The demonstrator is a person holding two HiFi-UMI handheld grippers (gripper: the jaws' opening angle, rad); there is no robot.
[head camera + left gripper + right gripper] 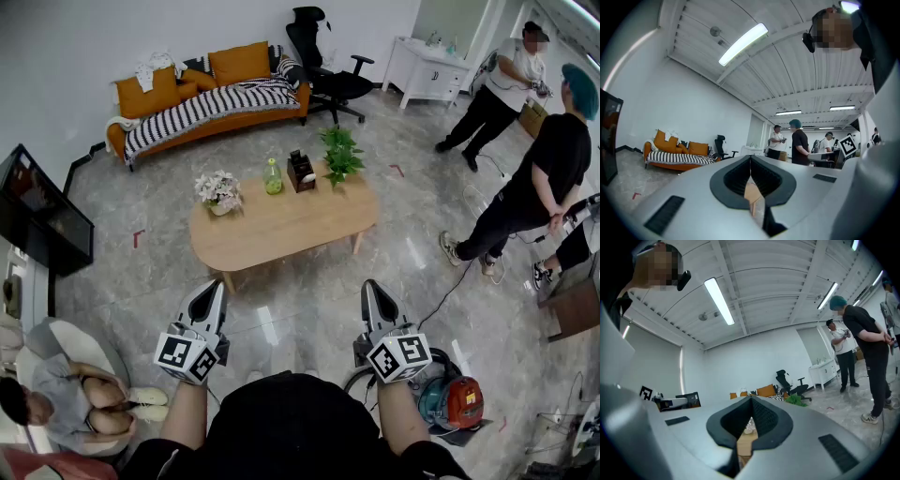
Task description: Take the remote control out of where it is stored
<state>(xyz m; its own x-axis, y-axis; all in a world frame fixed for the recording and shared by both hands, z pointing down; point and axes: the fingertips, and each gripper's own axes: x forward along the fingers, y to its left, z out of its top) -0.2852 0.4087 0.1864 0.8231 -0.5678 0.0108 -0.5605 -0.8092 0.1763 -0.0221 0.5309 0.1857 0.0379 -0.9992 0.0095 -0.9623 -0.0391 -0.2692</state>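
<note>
A small dark storage box (301, 172) stands on the far side of the oval wooden coffee table (281, 225), between a green bottle (273, 177) and a potted green plant (339, 154). Things stick out of its top, but the remote control is too small to make out. My left gripper (217, 285) and right gripper (371, 285) hover side by side over the floor, short of the table's near edge. Both point at the table, shut and holding nothing. In the left gripper view the jaws (751, 158) are pressed together; in the right gripper view the jaws (751, 400) are too.
A pot of pale flowers (218, 191) sits at the table's left end. Behind are an orange sofa (206, 98), a black office chair (328, 66) and a white cabinet (427, 70). A TV (37, 211) stands left. Two people (534, 187) stand right, another sits bottom left (66, 398). A red machine (453, 401) lies by my right arm.
</note>
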